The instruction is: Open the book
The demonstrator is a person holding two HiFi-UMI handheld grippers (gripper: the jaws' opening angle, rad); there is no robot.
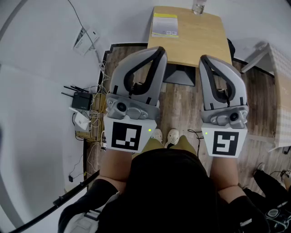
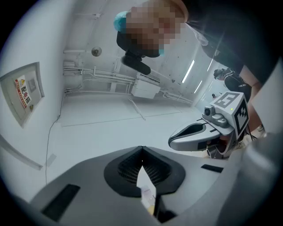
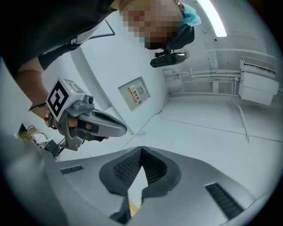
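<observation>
Looking steeply down, found the book (image 1: 165,24) lying flat and closed near the far left corner of the desk (image 1: 200,43), well apart from the left gripper (image 1: 156,53) and the right gripper (image 1: 205,60). Could not read the print on its yellow-green cover. Saw only the lower part of a clear container (image 1: 198,6) at the desk's far edge, cut off by the frame. Made out no more of the desk's support than a dark base (image 1: 181,75) on the wooden floor (image 1: 182,107). Noted a black router (image 1: 82,100) and tangled cables (image 1: 97,116) beside the wall at left, too small for detail. Could not see either hand from above, covered by the gripper bodies; saw only the forearms (image 1: 116,166) below them, and fingers (image 3: 73,122) wrapped on the left gripper's handle in the right gripper view.

Held both grippers side by side before the body, apart from each other, short of the desk and tilted upward toward wall and ceiling. Found the left gripper closed tip to tip, with nothing between its pads. Found the right gripper likewise fully closed and empty.
</observation>
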